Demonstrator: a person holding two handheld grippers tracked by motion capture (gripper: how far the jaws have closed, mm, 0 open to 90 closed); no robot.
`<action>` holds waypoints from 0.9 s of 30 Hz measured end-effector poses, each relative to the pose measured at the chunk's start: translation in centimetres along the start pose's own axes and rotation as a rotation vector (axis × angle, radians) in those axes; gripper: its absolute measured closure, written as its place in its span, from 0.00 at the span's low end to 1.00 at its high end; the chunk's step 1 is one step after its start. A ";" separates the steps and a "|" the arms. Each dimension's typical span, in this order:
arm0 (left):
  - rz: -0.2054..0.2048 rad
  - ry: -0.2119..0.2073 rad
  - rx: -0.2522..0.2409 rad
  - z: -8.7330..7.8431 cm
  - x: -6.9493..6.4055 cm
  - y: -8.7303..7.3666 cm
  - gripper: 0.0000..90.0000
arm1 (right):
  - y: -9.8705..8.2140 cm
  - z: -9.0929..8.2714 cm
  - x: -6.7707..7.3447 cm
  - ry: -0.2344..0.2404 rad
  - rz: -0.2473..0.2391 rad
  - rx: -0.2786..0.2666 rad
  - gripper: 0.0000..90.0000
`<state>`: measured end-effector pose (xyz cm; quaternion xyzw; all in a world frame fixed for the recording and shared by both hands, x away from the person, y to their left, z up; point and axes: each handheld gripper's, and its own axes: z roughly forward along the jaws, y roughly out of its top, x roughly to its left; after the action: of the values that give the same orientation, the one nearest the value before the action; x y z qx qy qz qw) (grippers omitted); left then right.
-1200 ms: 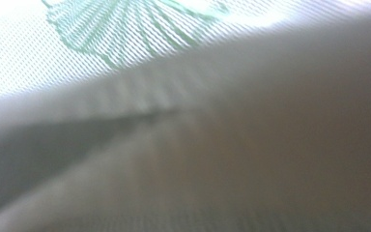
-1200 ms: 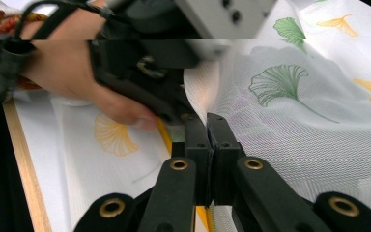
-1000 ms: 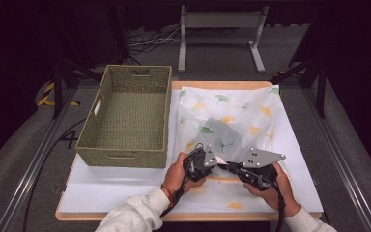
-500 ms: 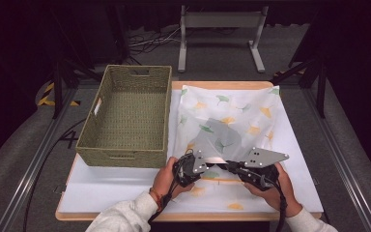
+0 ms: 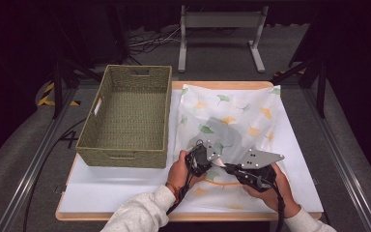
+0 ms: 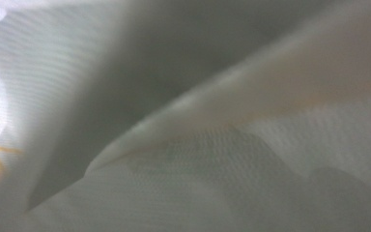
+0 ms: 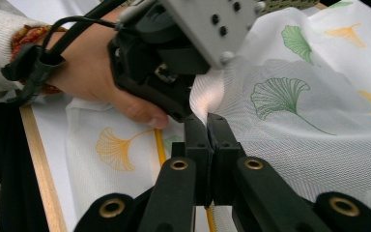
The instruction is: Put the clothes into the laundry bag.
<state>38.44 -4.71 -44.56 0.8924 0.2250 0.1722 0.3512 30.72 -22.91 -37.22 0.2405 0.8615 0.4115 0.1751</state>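
Lying flat across the right half of the bench (image 5: 101, 198) is one white cloth (image 5: 251, 113) printed with green and orange ginkgo leaves; its far edge is reaching the bench's far rim and its near edge is ending just short of the near rim. One woven basket (image 5: 125, 116) is standing on the left half, its right wall just beside the cloth's left edge, with bare white bench surface lying open in front of it. Two grippers are working at the cloth's near portion. In the high view, the left gripper (image 5: 206, 153) and the right gripper (image 5: 228, 167) are sitting close together, each carried by one hand and each topped by one grey plate. In the right gripper view, the right gripper (image 7: 207, 126) is showing its two black fingers (image 7: 194, 140) pressed together, pinching a raised fold of the cloth (image 7: 319, 125); the left gripper (image 7: 186, 108) is meeting the same fold just beyond them. The left gripper view is looking at blurred folds of the cloth (image 6: 251, 96) at very close range; its fingers are closed on the fabric. The cloth is rising into a small ridge between the two grippers while the rest is staying flat. Open bench is remaining to the right of the cloth as a narrow white strip.
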 end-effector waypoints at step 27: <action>0.055 -0.097 -0.044 -6.0 0.3 -2.5 1.00 | 0.3 -1.2 -0.3 -0.030 0.007 -0.062 0.99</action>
<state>35.22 0.41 -42.14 0.8976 0.1791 0.1432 0.3765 30.49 -23.63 -36.22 0.2440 0.8447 0.4351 0.1940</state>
